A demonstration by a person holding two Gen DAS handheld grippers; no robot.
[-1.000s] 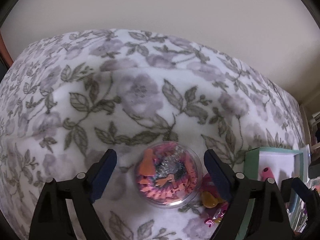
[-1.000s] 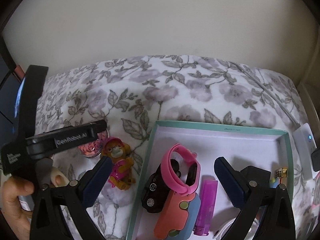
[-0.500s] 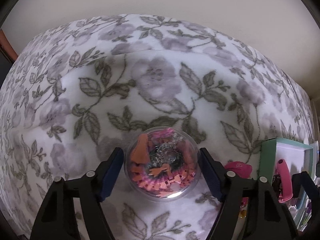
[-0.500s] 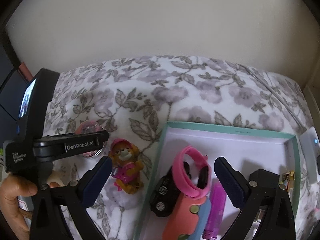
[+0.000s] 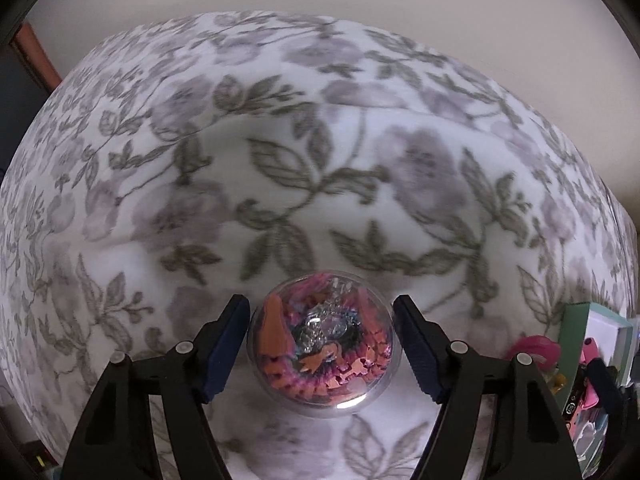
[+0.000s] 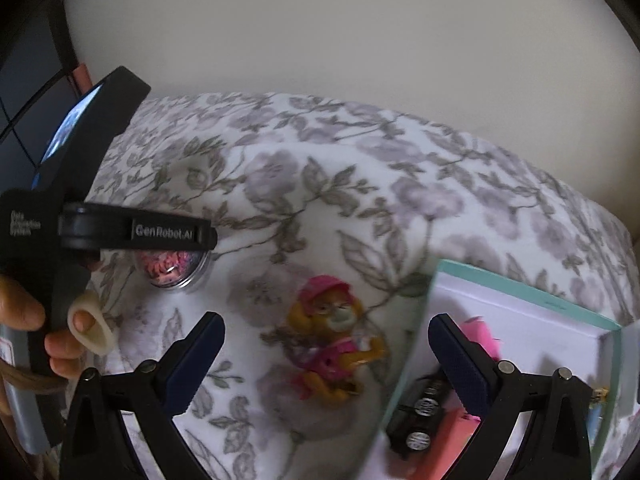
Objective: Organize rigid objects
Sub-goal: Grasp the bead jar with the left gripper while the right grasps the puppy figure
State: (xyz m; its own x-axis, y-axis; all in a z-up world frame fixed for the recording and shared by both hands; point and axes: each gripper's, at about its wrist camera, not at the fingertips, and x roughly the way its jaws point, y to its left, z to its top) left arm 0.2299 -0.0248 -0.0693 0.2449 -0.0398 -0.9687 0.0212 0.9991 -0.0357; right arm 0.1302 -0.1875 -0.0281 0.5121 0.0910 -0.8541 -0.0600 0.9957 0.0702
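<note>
Left gripper (image 5: 322,344) points steeply down at the floral blanket (image 5: 304,184), and I've got the clear round container (image 5: 323,345) of pink and orange bits sitting between the two blue pads. The jaws closed in over the last second and then stopped, and the pads sit right at the container's sides; on the left I see a thin sliver of gap, on the right the pad looks just about touching the rim, so I can't call it a firm grip from this view. The container itself seems lifted a little off the fabric, with a shadow under it, but motion blur makes that uncertain. From the right wrist camera the same container (image 6: 172,266) shows under the black body of the left tool, with the person's hand (image 6: 48,328) wrapped around the handle. Right gripper (image 6: 326,350) is wide open with nothing clamped; the orange puppy figure (image 6: 334,344) in a pink cap lies on the blanket between its fingers, touching neither pad. The teal-edged box (image 6: 520,286) sits to the right of the figure; the gripper's right-side finger hangs over its near corner. Inside I see a pink band (image 6: 482,334), a black toy car (image 6: 424,416) and a coral piece (image 6: 448,452), all blurred. The box's edge (image 5: 576,332) also shows at the far right of the left view.
</note>
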